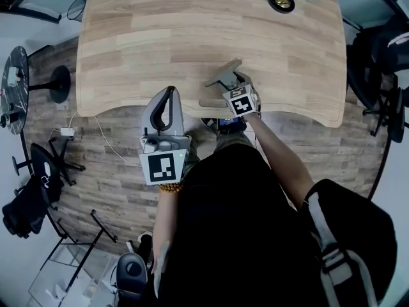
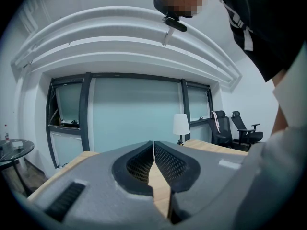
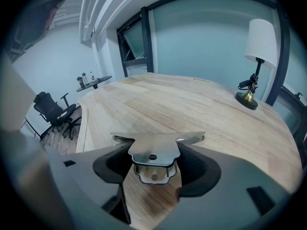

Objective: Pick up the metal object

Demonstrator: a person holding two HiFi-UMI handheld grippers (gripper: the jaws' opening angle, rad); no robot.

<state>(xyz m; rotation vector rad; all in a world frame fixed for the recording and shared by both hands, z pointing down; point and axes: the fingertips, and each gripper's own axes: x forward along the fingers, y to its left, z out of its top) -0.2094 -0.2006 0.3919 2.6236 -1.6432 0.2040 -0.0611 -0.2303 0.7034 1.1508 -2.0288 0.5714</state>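
Metal object (image 3: 153,147) clamped between right gripper (image 3: 155,163) jaws, above table (image 3: 201,104) near front edge, seemingly clear of surface; pick-up judged in final stage; next move: steady raise, firm grip. Left gripper (image 2: 153,153) jaws together, empty, off table.

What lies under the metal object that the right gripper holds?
Under the metal object, held in the right gripper, only the bare wood of the table shows. The spot directly below is covered by the object and the jaws, so anything small there cannot be seen.
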